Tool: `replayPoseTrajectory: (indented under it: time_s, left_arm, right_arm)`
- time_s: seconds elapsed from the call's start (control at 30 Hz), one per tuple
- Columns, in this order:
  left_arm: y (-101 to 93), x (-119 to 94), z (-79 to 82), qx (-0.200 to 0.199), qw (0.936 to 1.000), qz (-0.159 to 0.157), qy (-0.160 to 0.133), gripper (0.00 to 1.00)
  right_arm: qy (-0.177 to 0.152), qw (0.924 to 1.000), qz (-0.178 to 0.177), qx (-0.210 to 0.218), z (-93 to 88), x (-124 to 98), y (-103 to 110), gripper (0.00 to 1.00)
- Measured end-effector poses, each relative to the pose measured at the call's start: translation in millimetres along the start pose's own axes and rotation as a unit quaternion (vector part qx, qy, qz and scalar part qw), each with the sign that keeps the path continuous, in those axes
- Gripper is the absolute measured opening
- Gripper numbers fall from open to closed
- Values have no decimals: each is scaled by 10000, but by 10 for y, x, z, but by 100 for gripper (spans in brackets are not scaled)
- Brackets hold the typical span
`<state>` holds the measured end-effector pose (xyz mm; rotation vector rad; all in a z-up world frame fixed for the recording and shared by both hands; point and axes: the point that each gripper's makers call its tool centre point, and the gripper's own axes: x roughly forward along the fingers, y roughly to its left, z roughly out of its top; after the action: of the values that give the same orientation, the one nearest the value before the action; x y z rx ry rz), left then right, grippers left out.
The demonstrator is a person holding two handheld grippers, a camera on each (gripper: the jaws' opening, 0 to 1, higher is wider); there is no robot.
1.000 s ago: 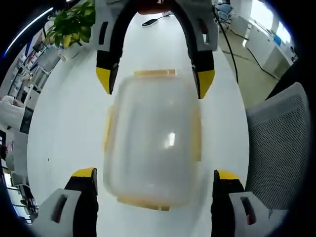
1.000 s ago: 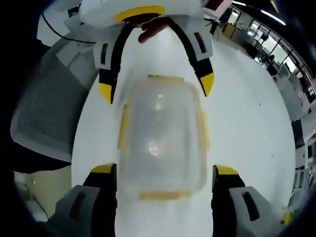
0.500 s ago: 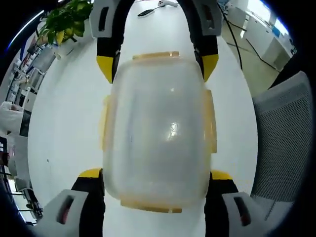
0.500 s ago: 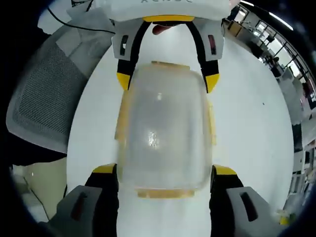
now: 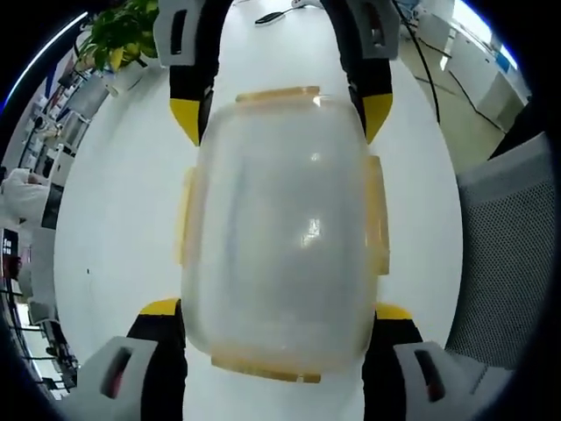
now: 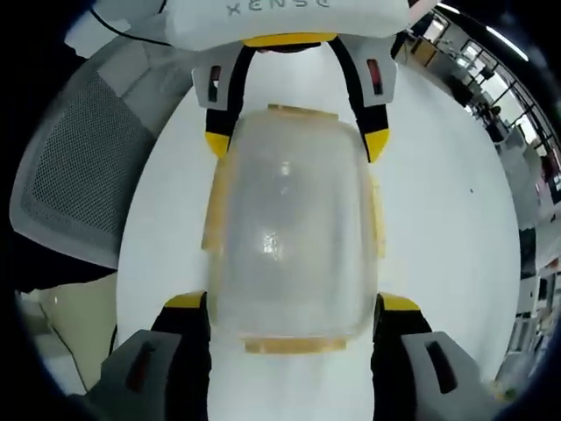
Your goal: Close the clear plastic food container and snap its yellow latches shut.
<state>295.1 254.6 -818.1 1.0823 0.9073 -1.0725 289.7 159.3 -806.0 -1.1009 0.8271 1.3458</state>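
Clear plastic food container [image 5: 280, 228] on a white table [image 5: 114, 228], with a gripper at each end.

The container is a rounded, frosted-clear rectangle with its lid on top and glare spots on the lid; pale yellow latches [image 5: 379, 219] sit along all four edges, whether snapped down I cannot tell. In the left gripper view the left gripper [image 5: 279, 309] has its jaws spread as wide as the container, the yellow tips flanking its near end; the right gripper [image 5: 279, 114] comes from the far side, its yellow tips at the far corners. In the right gripper view the right gripper [image 6: 294, 303] is equally wide open around the near end of the container [image 6: 289, 228], tips just beside the walls, contact unclear. A mesh chair [image 6: 79, 175] stands beside the table, and a potted plant [image 5: 118, 39] is at its far edge.
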Motion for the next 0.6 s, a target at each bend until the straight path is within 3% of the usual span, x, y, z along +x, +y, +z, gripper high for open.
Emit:
replayPoseTrajectory:
  time_s: [0.6]
  left_arm:
    - [-48, -91, -330, -664, 9976, 169, 69, 80]
  right_arm:
    - [205, 9981, 41, -573, 323, 154, -72, 74]
